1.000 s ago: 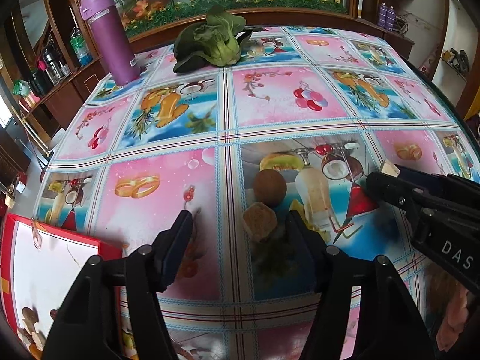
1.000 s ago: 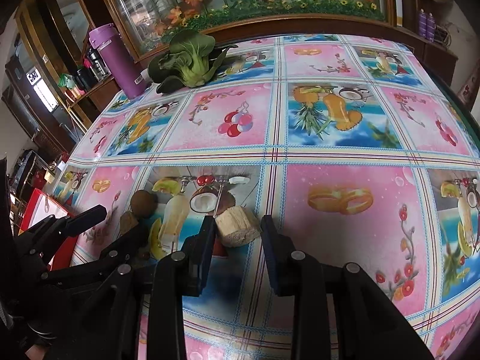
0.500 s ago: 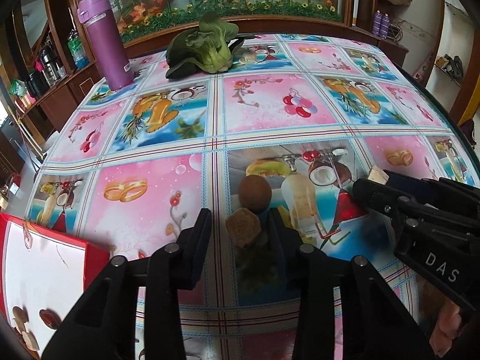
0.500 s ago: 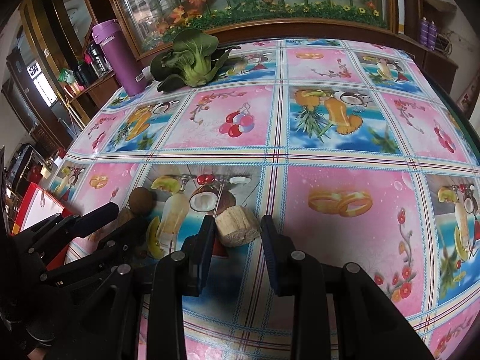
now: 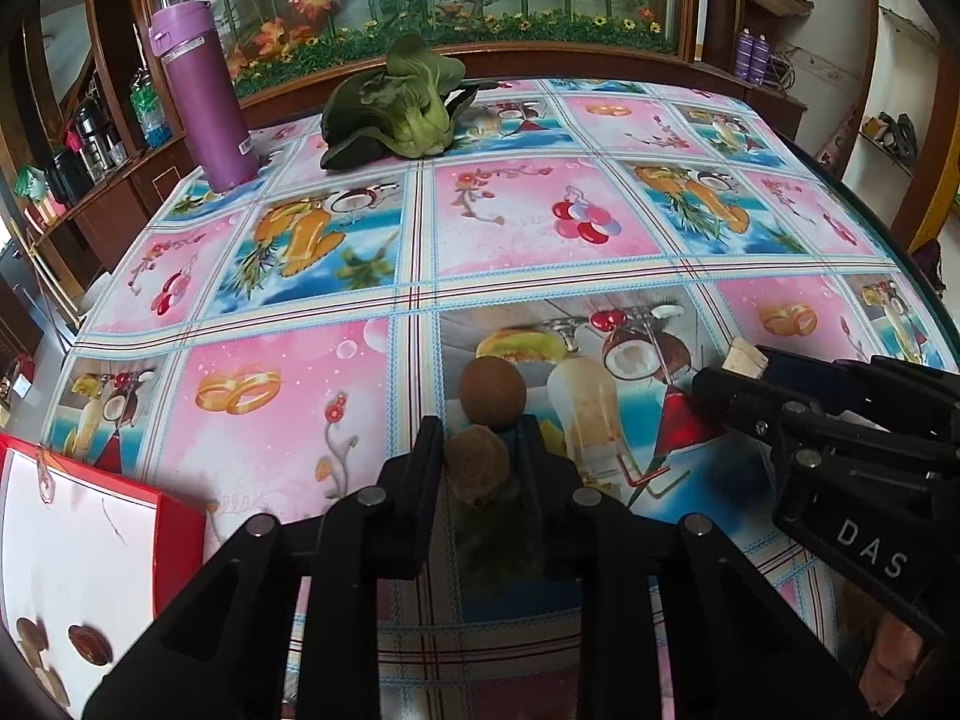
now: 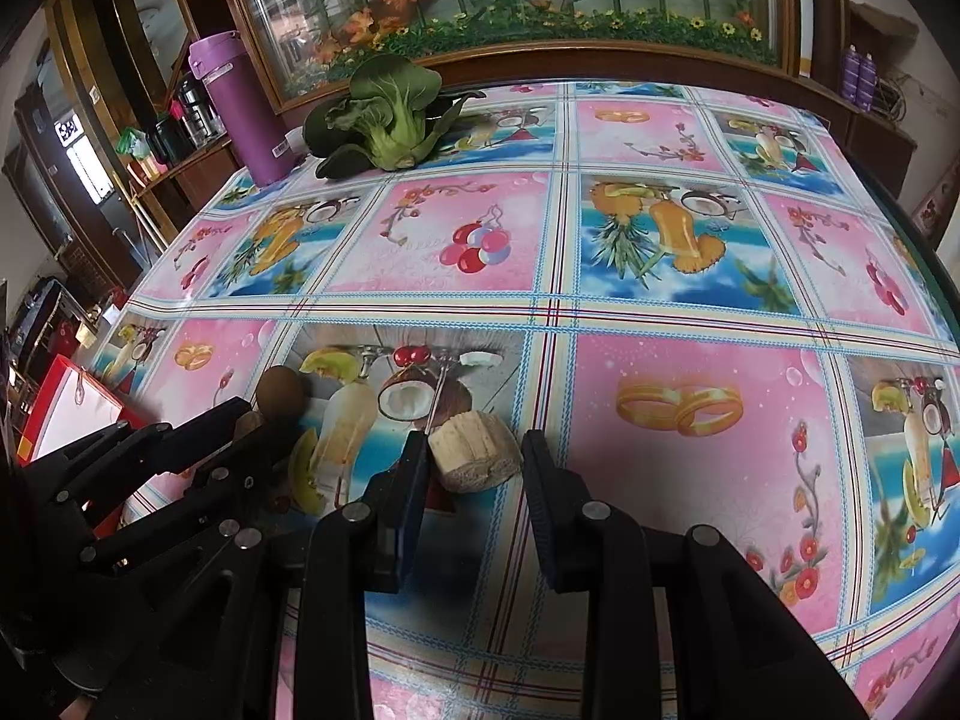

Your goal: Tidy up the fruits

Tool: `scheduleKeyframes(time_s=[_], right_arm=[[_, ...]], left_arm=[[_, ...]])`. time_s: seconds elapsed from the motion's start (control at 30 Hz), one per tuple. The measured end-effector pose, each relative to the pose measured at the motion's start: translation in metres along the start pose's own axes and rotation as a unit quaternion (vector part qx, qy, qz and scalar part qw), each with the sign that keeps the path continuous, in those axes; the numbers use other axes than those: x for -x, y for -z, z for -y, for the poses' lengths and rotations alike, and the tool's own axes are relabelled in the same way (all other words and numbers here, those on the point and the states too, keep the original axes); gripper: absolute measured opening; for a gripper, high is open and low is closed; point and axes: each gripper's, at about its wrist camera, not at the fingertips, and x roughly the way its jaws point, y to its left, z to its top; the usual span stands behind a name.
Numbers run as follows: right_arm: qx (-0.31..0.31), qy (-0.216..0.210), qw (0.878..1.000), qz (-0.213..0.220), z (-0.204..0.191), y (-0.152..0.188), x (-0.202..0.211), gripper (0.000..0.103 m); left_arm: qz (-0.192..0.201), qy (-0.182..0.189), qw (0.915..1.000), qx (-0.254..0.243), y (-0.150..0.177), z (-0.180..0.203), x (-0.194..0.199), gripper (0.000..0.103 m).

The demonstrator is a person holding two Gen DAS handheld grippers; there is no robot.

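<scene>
Two grippers picking up fruit pieces on a patterned tablecloth.

Left gripper (image 5: 477, 450) clamps a small, rough brown fruit (image 5: 477, 468) at its sides; right gripper (image 6: 474, 456), narrowly parted, straddles a firm pale chunk (image 6: 477, 450) nearby.

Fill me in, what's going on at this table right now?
A person is working two handheld grippers over a fruit-print tablecloth. The left gripper has its fingers on either side of a rough brown fruit, with a rounder brown fruit just beyond it. The right gripper is open around a pale cut chunk, not squeezing it. Both pieces look to be on the table. A red-edged tray sits left; greens and a purple flask stand far back.
</scene>
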Motion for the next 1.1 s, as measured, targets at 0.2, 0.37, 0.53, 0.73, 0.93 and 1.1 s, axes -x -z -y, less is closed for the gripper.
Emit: scheduleKeyframes(time_s=[0.2, 0.37, 0.53, 0.73, 0.93, 1.1], right_arm=[[0.005, 0.0, 1.0, -0.001, -0.001, 0.001, 0.0, 0.031], [0.016, -0.006, 1.0, -0.006, 0.0, 0.001, 0.001, 0.031], [0.011, -0.036, 0.999, -0.018, 0.01, 0.0, 0.003, 0.032], [0.0, -0.057, 0.998, -0.024, 0.015, 0.0, 0.004, 0.036], [0.015, -0.014, 1.0, -0.002, 0.003, 0.0, 0.001, 0.041], [0.031, 0.016, 0.999, 0.007, -0.003, 0.002, 0.0, 0.033]], left_arm=[[0.002, 0.007, 1.0, 0.004, 0.001, -0.001, 0.0, 0.025], [0.0, 0.025, 0.9994, 0.022, 0.001, -0.01, 0.0, 0.025], [-0.01, 0.04, 0.9981, 0.046, 0.008, -0.028, 0.006, 0.024], [-0.018, 0.058, 0.9963, 0.061, 0.022, -0.043, 0.018, 0.024], [-0.018, 0.071, 0.9955, 0.06, 0.03, -0.043, 0.024, 0.024], [-0.018, 0.071, 0.9956, 0.059, 0.031, -0.043, 0.024, 0.024]])
